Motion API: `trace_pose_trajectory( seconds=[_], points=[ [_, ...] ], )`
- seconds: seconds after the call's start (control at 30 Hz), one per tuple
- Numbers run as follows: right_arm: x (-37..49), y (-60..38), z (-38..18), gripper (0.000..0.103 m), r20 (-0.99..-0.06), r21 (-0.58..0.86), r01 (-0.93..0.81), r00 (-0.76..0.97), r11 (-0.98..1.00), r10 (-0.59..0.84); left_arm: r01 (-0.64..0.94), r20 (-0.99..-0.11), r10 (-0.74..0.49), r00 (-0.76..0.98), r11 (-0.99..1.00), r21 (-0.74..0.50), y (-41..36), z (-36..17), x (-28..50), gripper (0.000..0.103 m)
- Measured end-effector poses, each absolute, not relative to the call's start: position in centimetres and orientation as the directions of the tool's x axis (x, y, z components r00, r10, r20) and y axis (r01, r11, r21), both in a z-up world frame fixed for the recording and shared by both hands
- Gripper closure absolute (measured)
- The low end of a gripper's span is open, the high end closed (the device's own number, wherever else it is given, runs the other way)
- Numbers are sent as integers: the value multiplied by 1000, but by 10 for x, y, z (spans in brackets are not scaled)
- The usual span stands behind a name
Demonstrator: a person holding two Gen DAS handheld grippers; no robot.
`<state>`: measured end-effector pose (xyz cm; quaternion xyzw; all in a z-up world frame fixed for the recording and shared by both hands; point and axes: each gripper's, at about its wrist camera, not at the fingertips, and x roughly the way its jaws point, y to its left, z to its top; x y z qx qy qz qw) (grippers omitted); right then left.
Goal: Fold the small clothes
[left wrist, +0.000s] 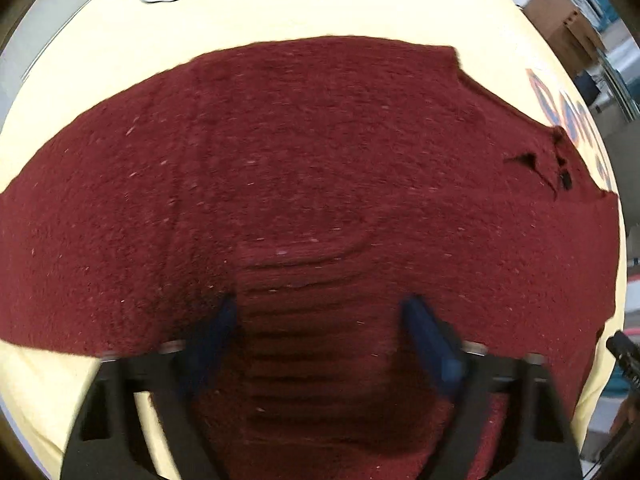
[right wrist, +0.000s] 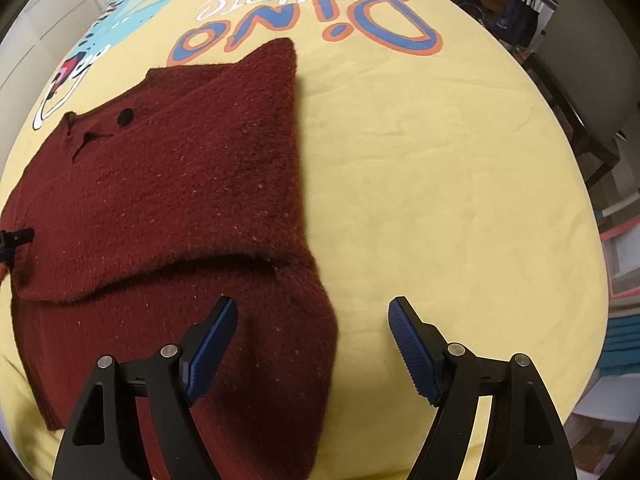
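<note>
A dark red knitted sweater (left wrist: 320, 160) lies flat on a yellow printed cloth (left wrist: 280, 12). My left gripper (left wrist: 320, 316) points down at it from close above. A ribbed band of the sweater lies flat between its blue pads, which stand apart, so it is open. In the right wrist view the sweater (right wrist: 180, 180) shows a sleeve folded across its body and a black button (right wrist: 127, 117) near the collar. My right gripper (right wrist: 312, 312) hangs open over the sweater's lower right edge, holding nothing. One finger is above the knit, the other above the yellow cloth (right wrist: 440, 200).
A blue and orange "Dino" print (right wrist: 320, 28) lies beyond the sweater. A grey chair (right wrist: 592, 60) stands past the cloth's far right edge. Cardboard boxes (left wrist: 560, 20) stand off the table. A black part of the other gripper (right wrist: 16, 238) shows at the sweater's left edge.
</note>
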<state>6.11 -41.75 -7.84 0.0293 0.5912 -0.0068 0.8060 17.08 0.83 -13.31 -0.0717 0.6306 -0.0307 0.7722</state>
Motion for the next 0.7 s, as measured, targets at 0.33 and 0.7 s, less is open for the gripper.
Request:
trace_pose_trajectory(
  seconds=[0.33, 0.7],
  points=[
    [100, -426, -55, 24, -931, 135, 81, 353, 988, 99, 13, -932, -188, 311, 981, -193, 15, -89, 165, 91],
    [180, -404, -90, 44, -940, 175, 45, 304, 984, 153, 50, -880, -189, 436, 981, -186, 38, -21, 154, 91]
  ],
)
